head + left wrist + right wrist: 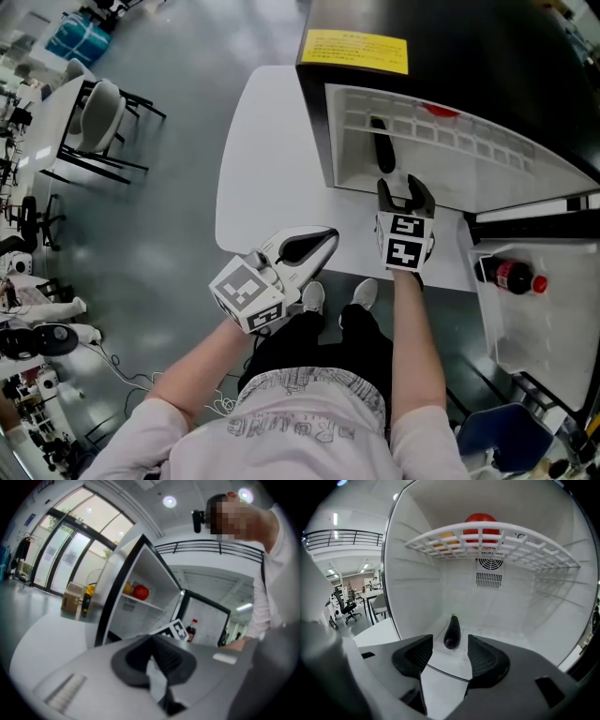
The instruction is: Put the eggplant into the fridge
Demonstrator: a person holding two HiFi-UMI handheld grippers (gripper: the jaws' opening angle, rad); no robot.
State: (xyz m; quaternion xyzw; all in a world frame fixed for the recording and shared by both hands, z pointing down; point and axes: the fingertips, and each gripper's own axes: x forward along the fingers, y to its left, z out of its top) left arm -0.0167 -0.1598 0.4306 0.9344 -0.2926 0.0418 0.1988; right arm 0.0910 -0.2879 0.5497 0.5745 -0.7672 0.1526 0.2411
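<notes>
The dark purple eggplant (452, 632) lies on the white floor of the open fridge (356, 122), its stem toward the back; the head view shows the eggplant (382, 152) under the wire shelf. My right gripper (446, 652) stands open just outside the fridge mouth, a short way back from the eggplant and holding nothing. In the head view the right gripper (405, 193) points into the fridge. My left gripper (314, 246) hovers shut over the white table (262, 159), to the left of the fridge, empty; its dark pads (154, 660) are pressed together.
A wire shelf (497, 541) above the eggplant carries a red fruit (482, 523) and an orange one. The open fridge door (534, 309) at the right holds a cola bottle (506, 276). Chairs and a table (84, 117) stand at the far left.
</notes>
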